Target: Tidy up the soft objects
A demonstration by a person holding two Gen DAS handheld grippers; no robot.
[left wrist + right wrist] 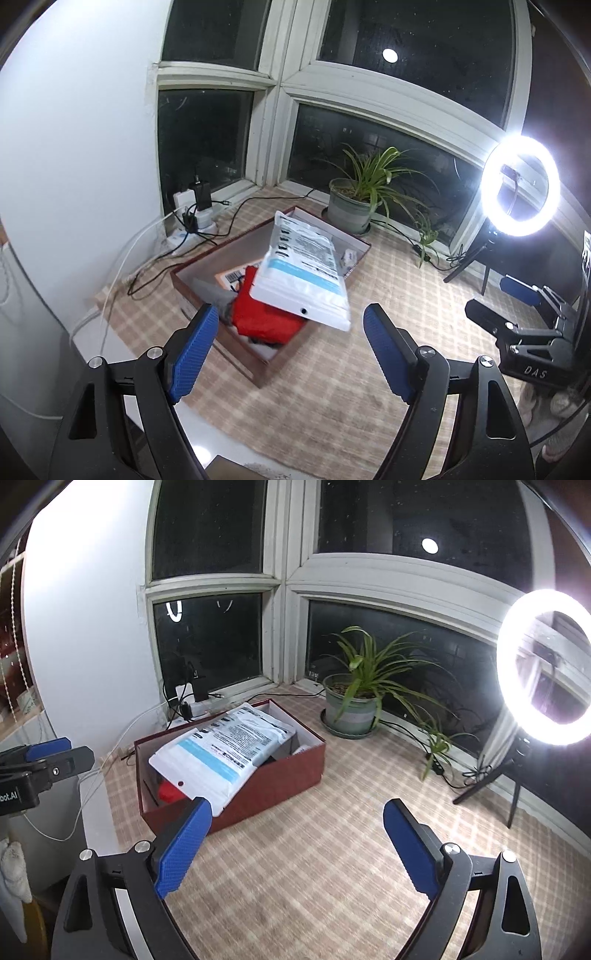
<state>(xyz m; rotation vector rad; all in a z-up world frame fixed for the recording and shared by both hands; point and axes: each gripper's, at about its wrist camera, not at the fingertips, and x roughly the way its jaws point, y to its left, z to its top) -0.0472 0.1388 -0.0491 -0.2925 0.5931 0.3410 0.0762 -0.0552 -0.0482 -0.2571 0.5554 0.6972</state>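
A dark red cardboard box [266, 373] [280, 779] stands on the checked tablecloth. A white plastic packet with blue stripe and print [303, 269] [221, 749] lies across its top, one end overhanging the rim. Under it lies a red soft item [266, 317] [168, 792], with a grey item [218, 295] and an orange labelled item [232, 275] beside it. My left gripper [291, 350] is open and empty, just in front of the box. My right gripper [295, 845] is open and empty, in front of the box; it also shows in the left wrist view [517, 314].
A potted plant [354, 199] [354, 705] stands behind the box by the window. A lit ring light on a tripod [521, 184] [546, 664] stands at the right. A power strip with chargers and cables [195, 218] [188, 701] sits at the back left.
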